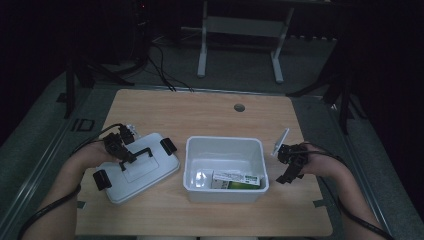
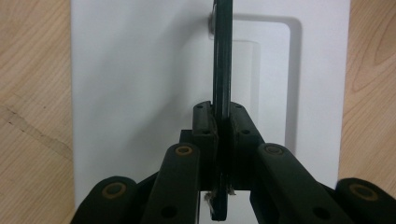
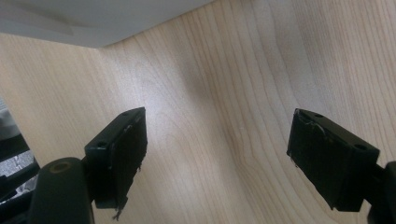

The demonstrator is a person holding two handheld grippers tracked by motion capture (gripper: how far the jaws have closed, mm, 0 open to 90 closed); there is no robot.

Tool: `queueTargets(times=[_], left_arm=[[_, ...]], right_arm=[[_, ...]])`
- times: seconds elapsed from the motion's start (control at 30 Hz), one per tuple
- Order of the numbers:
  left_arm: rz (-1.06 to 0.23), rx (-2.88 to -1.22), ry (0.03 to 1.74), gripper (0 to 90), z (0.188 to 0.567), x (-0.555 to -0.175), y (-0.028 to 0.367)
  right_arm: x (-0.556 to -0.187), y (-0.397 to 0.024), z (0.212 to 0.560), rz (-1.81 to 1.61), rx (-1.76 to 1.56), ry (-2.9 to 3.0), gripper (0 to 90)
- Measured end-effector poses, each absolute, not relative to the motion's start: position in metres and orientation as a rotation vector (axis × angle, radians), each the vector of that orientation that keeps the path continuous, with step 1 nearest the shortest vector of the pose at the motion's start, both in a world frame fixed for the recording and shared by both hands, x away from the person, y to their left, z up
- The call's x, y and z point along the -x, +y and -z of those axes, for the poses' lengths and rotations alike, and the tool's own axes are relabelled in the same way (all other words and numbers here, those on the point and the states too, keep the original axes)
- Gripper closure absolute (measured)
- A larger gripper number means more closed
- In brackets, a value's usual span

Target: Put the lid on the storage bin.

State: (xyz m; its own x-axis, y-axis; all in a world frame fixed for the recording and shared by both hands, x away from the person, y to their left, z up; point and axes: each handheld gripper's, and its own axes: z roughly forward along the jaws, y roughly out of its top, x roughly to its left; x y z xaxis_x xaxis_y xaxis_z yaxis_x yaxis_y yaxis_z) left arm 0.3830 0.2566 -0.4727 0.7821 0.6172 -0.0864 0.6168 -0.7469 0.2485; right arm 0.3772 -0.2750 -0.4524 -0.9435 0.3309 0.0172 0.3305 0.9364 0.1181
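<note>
1. A white open box (image 1: 225,145) stands near the middle of the wooden tabletop (image 1: 210,110), a little toward the near edge. One green and white carton (image 1: 236,179) lies flat on its floor against the near wall, with one small clear shiny packet (image 1: 201,178) just beside it.
2. A white lid (image 1: 145,172) lies flat on the tabletop just beside the box, toward the left edge and apart from it. It carries one black carry handle (image 1: 141,152) on top and two black clips, one at each end (image 1: 102,179).
3. The left tongs (image 1: 125,155) are clamped narrowly on the lid's handle. In the left gripper view the thin black handle bar (image 2: 222,60) stands on edge between the pads (image 2: 205,123), which press on it from both sides, with the white lid surface (image 2: 140,84) behind.
4. The right tongs (image 1: 290,165) hover near the right edge of the tabletop, just beside the box. In the right gripper view their jaws stand wide with nothing between them, over bare wood (image 3: 219,84); a white corner of the box (image 3: 93,23) shows at the top.
5. Count: one box, one lid, one carton, one packet, two tongs.
6. The room is dim. The carton's print is too small to read, and the packet's contents cannot be made out. Both forearms are cut off at the bottom of the high view.
</note>
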Motion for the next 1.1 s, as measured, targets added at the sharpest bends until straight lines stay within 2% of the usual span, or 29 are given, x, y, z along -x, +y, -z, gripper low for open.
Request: queueTargets(times=[0.3,1.1], left_arm=[[0.015,-2.719,0.941,84.4,0.458,-0.379,0.258],[-0.051,-2.719,0.884,84.5,0.389,-0.363,0.265]], right_arm=[[-0.378,-0.276,0.452,-0.193,-0.538,3.080,19.4],[-0.375,-0.277,0.452,-0.194,-0.524,3.091,19.3]])
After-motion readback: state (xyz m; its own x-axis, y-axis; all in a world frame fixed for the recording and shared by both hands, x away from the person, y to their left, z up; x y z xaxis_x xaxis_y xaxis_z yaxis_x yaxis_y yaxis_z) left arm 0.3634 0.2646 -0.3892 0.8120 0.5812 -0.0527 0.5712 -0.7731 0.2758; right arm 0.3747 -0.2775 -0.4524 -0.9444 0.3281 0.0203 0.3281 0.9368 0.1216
